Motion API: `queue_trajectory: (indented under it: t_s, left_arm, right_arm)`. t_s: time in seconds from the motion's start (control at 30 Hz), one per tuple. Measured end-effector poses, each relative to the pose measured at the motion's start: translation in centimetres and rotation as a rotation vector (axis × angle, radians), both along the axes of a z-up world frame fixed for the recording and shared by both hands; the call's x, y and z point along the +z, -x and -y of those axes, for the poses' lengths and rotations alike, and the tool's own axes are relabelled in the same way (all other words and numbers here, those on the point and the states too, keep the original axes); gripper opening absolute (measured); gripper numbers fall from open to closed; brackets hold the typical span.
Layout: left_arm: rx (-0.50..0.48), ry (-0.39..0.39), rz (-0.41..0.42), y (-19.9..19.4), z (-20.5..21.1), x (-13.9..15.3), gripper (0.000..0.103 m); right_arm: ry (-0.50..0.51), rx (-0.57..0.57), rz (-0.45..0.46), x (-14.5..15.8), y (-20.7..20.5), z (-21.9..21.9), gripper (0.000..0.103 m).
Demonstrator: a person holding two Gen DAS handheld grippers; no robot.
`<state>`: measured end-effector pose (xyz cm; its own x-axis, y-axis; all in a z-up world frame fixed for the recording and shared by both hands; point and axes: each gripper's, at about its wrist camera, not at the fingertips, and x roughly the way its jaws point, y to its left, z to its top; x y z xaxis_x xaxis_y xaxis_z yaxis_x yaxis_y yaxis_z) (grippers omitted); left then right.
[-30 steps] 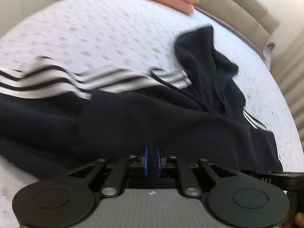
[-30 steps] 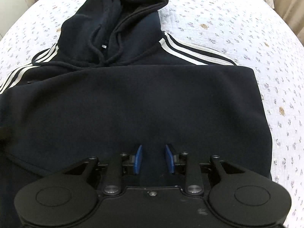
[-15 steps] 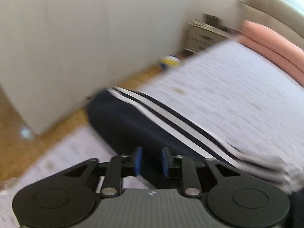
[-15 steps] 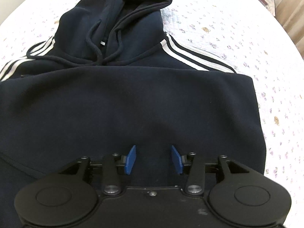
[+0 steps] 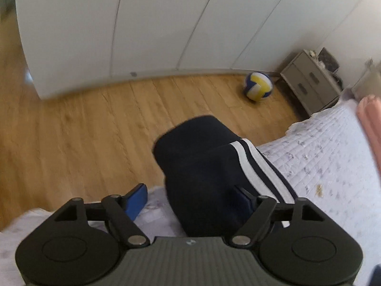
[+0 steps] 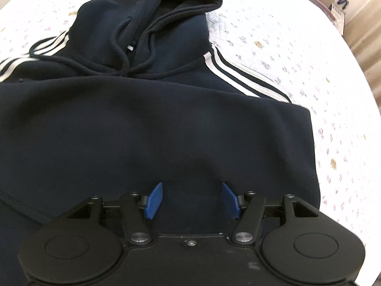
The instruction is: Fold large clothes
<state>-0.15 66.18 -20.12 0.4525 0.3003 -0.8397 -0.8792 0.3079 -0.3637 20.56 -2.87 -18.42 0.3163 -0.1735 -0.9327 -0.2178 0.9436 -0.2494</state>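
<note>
In the left wrist view, the left gripper has its jaws spread wide, one blue pad over the bed edge and the other against the striped side of a dark navy sleeve with white stripes; the sleeve lies between the pads but nothing pinches it; whether the far pad touches the cloth cannot be told; the sleeve's cuff end hangs past the edge of the bed with a white quilted cover printed in small flowers; beyond it is the light wooden plank floor, then a blue, yellow and white volleyball beside a grey bedside cabinet with drawers, and behind them the white wardrobe doors; a salmon pink pillow shows at the right edge.

In the right wrist view, the right gripper also stands with jaws wide apart and holds nothing, hovering over the lower body of the dark navy hooded sweatshirt with white shoulder stripes; the garment lies flat on the bed, front up, its hood rumpled at the far end with drawcords trailing across the chest; the stripes run outward on both shoulders.
</note>
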Motion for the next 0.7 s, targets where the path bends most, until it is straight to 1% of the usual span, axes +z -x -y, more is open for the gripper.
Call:
queue_trajectory:
  t_s: [0.07,0.1,0.13,0.17,0.23,0.33,0.47,0.57,0.67,0.7]
  left_arm:
    - [0.026,0.024,0.062,0.5,-0.2,-0.5,0.058]
    - [0.028,0.020,0.077,0.5,-0.2,-0.4,0.038]
    - [0.021,-0.005,0.071,0.5,0.1,0.1,0.013]
    - [-0.002,-0.045,0.058,0.0,0.5,0.7,0.010]
    - [-0.058,-0.137,0.004,-0.6,1.6,2.5,0.009]
    - [-0.144,-0.237,0.003,-1.2,4.2,5.5,0.009]
    - [-0.273,-0.351,0.063,-1.8,9.7,10.2,0.009]
    - [-0.380,-0.394,0.124,-2.2,14.7,13.3,0.009]
    - [-0.507,-0.443,0.164,-2.9,21.1,16.1,0.009]
    - [-0.557,-0.459,0.180,-3.2,23.7,17.1,0.009]
  right_arm:
    - [0.012,0.005,0.003,0.0,0.0,-0.4,0.069]
    - [0.013,0.005,0.003,0.0,0.1,-0.4,0.069]
    - [0.012,0.005,0.004,0.0,0.1,-0.4,0.069]
    - [0.011,0.001,0.005,0.0,0.1,-0.5,0.069]
    - [0.005,0.001,0.006,0.0,0.1,-0.4,0.069]
    - [-0.010,0.005,0.010,0.1,0.2,-0.2,0.069]
    - [-0.052,0.023,0.033,0.0,0.4,0.9,0.069]
    - [-0.107,-0.004,0.040,0.2,0.6,2.1,0.069]
    - [-0.199,-0.045,0.043,1.1,1.2,3.8,0.064]
    - [-0.228,-0.057,0.047,1.7,1.7,4.4,0.064]
